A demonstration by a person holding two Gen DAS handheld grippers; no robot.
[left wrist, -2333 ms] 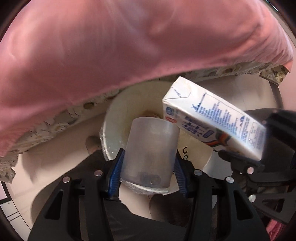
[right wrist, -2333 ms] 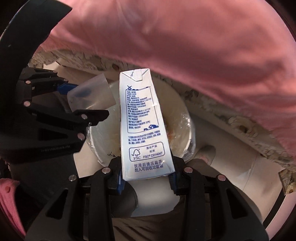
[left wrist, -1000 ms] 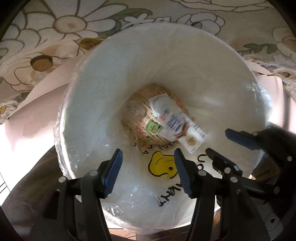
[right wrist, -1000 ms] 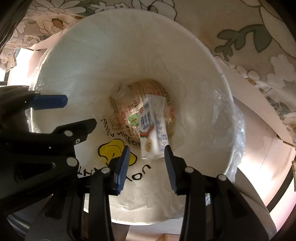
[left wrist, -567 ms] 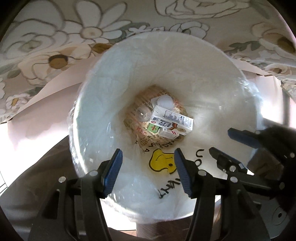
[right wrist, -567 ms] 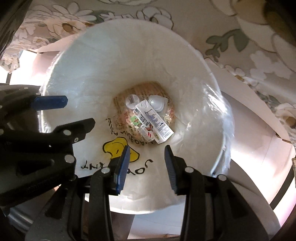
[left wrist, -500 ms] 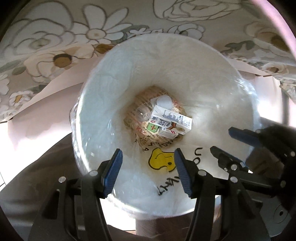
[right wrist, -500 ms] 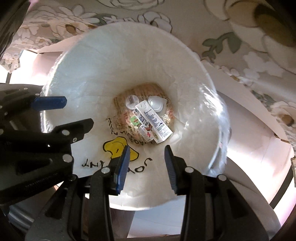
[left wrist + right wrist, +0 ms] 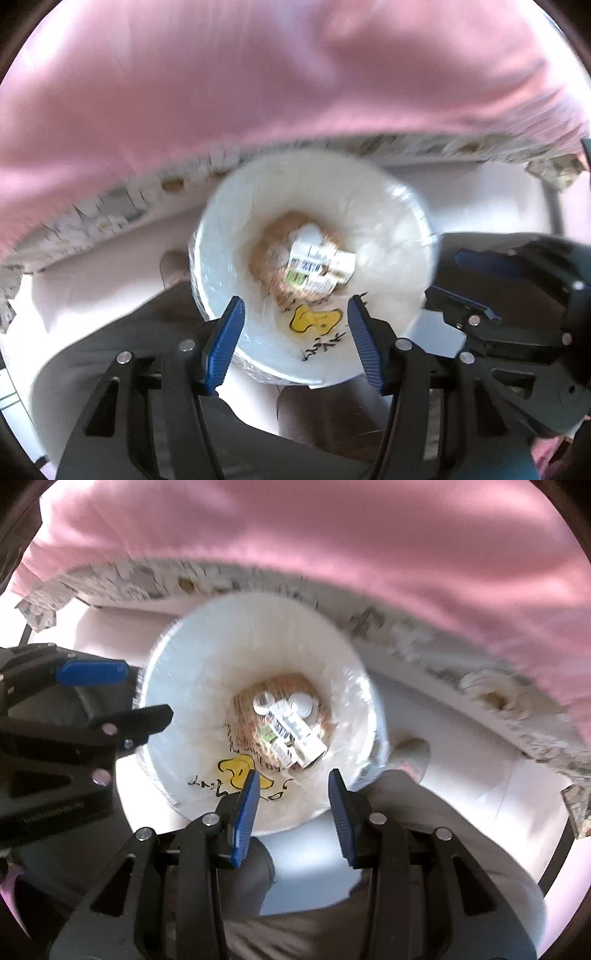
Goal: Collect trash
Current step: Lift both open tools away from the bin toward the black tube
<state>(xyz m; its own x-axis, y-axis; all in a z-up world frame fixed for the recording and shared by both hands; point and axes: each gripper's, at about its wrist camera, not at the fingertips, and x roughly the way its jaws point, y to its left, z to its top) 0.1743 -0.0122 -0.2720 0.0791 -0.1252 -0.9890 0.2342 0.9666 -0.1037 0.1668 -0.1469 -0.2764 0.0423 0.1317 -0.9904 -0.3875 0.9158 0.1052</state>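
Both tools, left (image 9: pixel 293 339) and right (image 9: pixel 291 812), are spread and empty; carton (image 9: pixel 295 734) lies at the bin's (image 9: pixel 207 686) 12 o'clock floor; more trash must be fetched.

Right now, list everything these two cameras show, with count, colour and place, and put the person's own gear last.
Trash bin: one, white, lined with a clear bag, below both tongs, beside the table edge.
Yellow cartoon print with black lettering: one, on the bin's near inner wall.
Milk carton: one, white with blue print, lying at the bin's bottom.
Plastic cups: apparently two, whitish, at the bottom beside the carton.
Brown printed wrapper: one, under the carton and cups.
Pink cloth: one, across the top of both views.
Floral tablecloth edge: one, beige, below the pink cloth.
Left tongs: black with blue pads, open, empty.
Right tongs: black with blue pads, open, empty.
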